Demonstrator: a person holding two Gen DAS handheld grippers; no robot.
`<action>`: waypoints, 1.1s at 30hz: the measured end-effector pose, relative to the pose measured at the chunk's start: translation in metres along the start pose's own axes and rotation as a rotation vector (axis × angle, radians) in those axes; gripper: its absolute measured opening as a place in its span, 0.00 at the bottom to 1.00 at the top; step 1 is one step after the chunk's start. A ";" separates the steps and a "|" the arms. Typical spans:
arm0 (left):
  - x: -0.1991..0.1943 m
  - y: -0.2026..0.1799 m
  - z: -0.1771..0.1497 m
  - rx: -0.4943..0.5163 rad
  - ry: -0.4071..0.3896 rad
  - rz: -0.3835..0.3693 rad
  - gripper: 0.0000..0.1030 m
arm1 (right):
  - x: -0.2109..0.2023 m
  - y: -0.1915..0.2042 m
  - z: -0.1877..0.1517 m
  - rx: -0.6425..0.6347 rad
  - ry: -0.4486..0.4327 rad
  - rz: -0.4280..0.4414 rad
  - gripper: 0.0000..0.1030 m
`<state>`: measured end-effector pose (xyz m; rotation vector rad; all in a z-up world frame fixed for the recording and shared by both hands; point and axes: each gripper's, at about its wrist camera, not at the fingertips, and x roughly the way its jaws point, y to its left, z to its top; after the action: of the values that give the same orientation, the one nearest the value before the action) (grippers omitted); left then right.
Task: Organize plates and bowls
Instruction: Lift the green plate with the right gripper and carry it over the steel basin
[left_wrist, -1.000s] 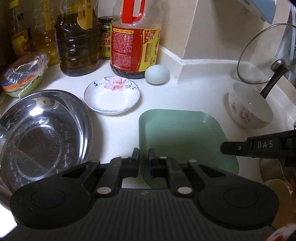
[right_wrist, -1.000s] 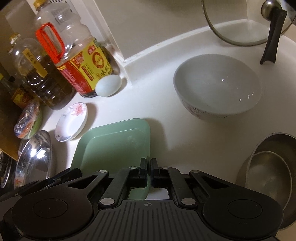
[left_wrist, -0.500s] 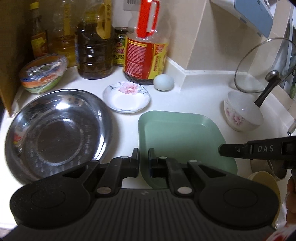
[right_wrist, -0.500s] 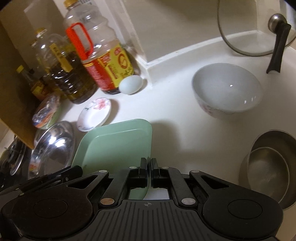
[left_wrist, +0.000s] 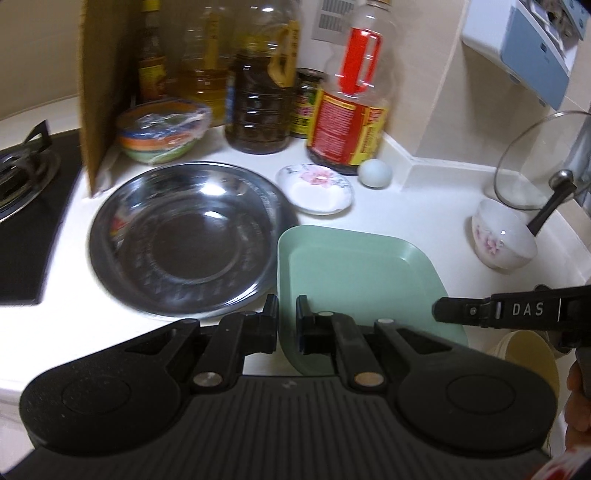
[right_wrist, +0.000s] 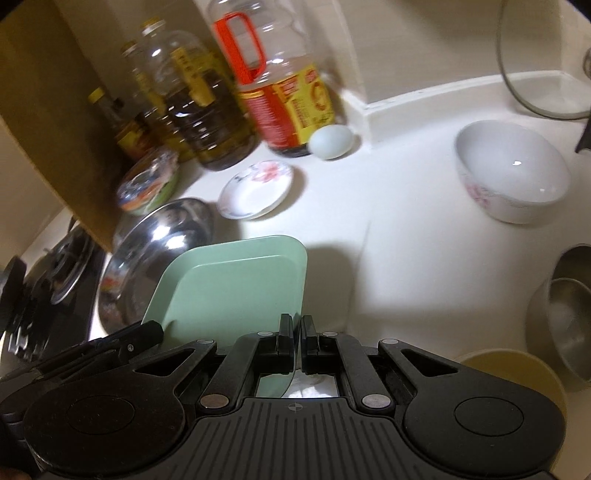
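The left hand-held gripper (left_wrist: 287, 319) is pinching the near left corner of the green plate (left_wrist: 354, 273), its jaws clamped on the rim. The right hand-held gripper (right_wrist: 297, 338) is clamping the plate's (right_wrist: 236, 291) near right edge, jaws almost together on the thin rim. The plate is a smooth, matte, rounded square with a raised lip, stretching straight ahead from both grippers and sitting tilted above the white bench (right_wrist: 388, 236). Left of the left gripper, a wide, shiny steel basin (left_wrist: 184, 240) is lying on the bench. Beyond it a small round floral saucer (left_wrist: 316, 188) is sitting near a pale egg (left_wrist: 375, 173). Ahead and right of the right gripper, a glossy white floral bowl (right_wrist: 513, 173) is standing upright.
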<state>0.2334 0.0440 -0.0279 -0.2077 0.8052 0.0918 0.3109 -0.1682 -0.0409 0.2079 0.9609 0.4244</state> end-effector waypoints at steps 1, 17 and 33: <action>-0.002 0.004 -0.001 -0.009 -0.001 0.010 0.08 | 0.001 0.003 -0.001 -0.009 0.004 0.009 0.04; -0.026 0.061 -0.001 -0.123 -0.038 0.148 0.08 | 0.031 0.065 0.002 -0.137 0.033 0.138 0.04; 0.023 0.099 0.025 -0.134 -0.002 0.181 0.08 | 0.087 0.092 0.027 -0.153 0.045 0.128 0.04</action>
<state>0.2511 0.1457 -0.0428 -0.2607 0.8155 0.3170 0.3532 -0.0470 -0.0580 0.1211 0.9578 0.6198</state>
